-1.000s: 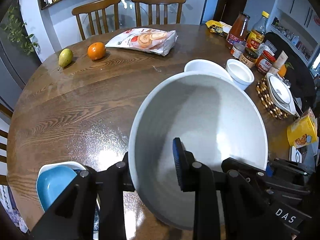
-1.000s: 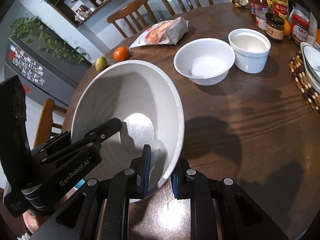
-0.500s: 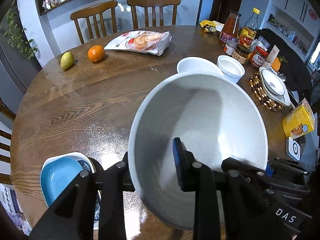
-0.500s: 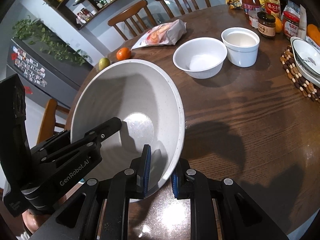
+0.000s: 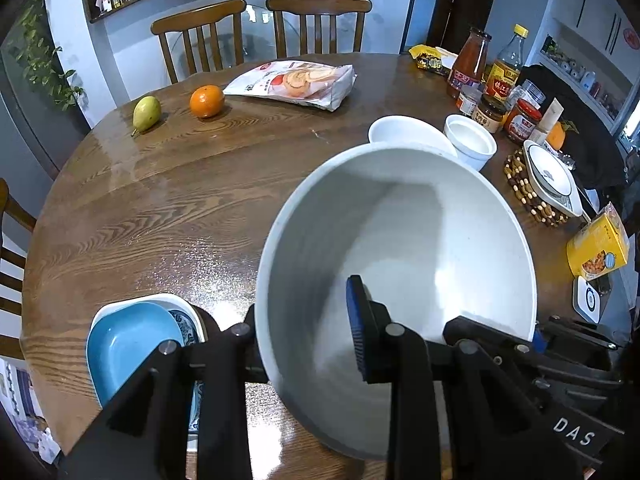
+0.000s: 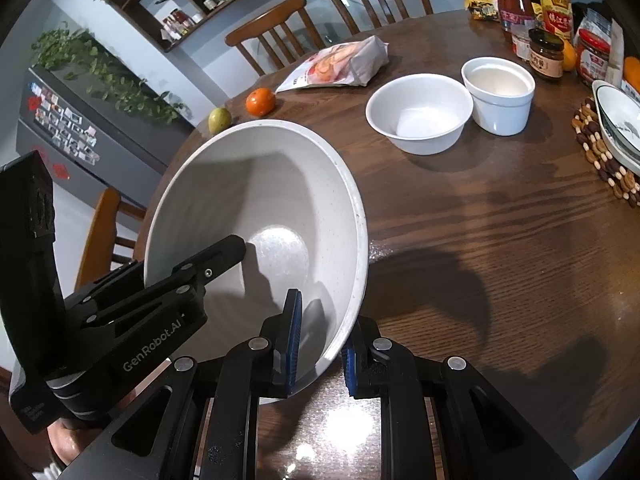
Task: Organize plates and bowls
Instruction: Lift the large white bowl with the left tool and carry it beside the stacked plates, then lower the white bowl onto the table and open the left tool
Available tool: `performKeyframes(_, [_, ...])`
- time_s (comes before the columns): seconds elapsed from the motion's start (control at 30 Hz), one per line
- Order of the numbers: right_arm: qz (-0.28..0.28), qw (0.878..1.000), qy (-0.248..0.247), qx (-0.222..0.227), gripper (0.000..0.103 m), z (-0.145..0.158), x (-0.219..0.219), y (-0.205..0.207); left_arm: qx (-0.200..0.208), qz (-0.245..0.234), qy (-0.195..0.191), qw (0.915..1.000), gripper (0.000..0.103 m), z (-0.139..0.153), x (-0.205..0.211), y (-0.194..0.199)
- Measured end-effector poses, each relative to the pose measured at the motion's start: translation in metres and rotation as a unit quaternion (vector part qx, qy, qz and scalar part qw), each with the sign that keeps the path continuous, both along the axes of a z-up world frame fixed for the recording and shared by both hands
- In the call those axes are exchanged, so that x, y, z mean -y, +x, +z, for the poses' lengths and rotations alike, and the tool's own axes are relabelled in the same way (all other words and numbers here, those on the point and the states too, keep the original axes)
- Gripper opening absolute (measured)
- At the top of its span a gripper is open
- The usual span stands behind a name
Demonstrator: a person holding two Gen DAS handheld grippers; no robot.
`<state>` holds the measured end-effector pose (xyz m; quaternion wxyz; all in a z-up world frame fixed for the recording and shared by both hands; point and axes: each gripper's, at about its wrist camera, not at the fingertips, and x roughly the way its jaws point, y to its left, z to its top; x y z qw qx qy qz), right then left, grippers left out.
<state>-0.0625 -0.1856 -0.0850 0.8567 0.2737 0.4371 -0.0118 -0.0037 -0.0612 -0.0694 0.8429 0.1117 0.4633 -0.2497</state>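
A large speckled white bowl [image 5: 400,232] hangs tilted above the brown wooden table [image 5: 160,208], held from both sides. My left gripper [image 5: 304,332] is shut on its left rim, one blue pad inside the bowl and the other finger outside. My right gripper [image 6: 320,348] is shut on the right rim of the bowl [image 6: 260,200], the wall pinched between its blue pads. On the table lie a smaller white bowl [image 6: 418,112] and a white ramekin [image 6: 498,94] at the far right. A blue dish [image 5: 128,344] rests in a patterned plate at the near left.
A patterned bowl [image 6: 618,128] sits on a beaded trivet at the right edge, with jars and bottles [image 5: 496,80] behind it. A pear [image 5: 146,112], an orange [image 5: 206,100] and a snack bag [image 5: 296,84] lie at the far side. Two chairs stand beyond.
Both grippers keep their hold on the big bowl. The table has slid slightly away in both views, and more of the blue dish shows at the lower left.
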Motion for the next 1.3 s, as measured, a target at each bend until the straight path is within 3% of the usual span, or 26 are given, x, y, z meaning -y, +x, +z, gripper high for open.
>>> performKeyframes(0.67, [0.016,1.0,0.013,-0.014,0.02,-0.007,0.008,0.002,-0.022,0.013,0.006,0.9997,0.028,-0.012,0.007,0.001])
performKeyframes(1.03, [0.073,0.994,0.025,-0.076,0.02,-0.033,-0.002,0.016,-0.081,0.052,0.02,0.9951,0.029,-0.045,-0.013,-0.001])
performKeyframes(1.3, [0.091,0.99,0.012,-0.104,0.02,-0.05,-0.006,0.025,-0.095,0.067,0.042,0.9923,0.032,-0.064,-0.013,-0.001])
